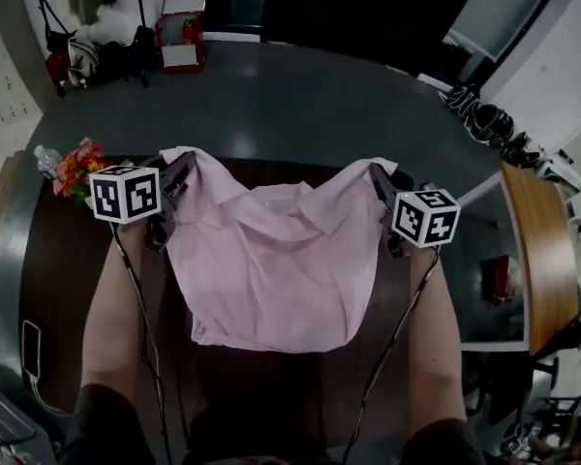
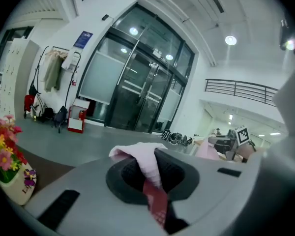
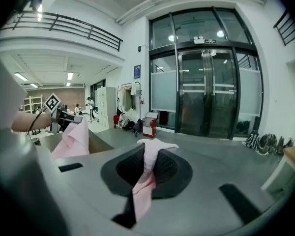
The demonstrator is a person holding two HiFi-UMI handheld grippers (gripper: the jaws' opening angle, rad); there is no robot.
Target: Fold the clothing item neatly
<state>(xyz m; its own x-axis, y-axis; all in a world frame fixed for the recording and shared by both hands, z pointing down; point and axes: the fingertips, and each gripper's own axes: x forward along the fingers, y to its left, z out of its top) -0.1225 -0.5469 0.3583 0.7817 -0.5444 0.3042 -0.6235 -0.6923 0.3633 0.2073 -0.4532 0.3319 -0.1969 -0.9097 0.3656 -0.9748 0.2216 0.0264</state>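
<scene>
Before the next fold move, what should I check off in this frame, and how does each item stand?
1. Left gripper shut on the pink shirt: ok.
2. Right gripper shut on the shirt: ok.
3. Both held corners at similar height: ok.
4. Fabric taut between the grippers: not ok, it sags and creases in the middle.
5. Lower hem resting on the table: cannot tell.
6. Flowers apart from the shirt: ok.
</scene>
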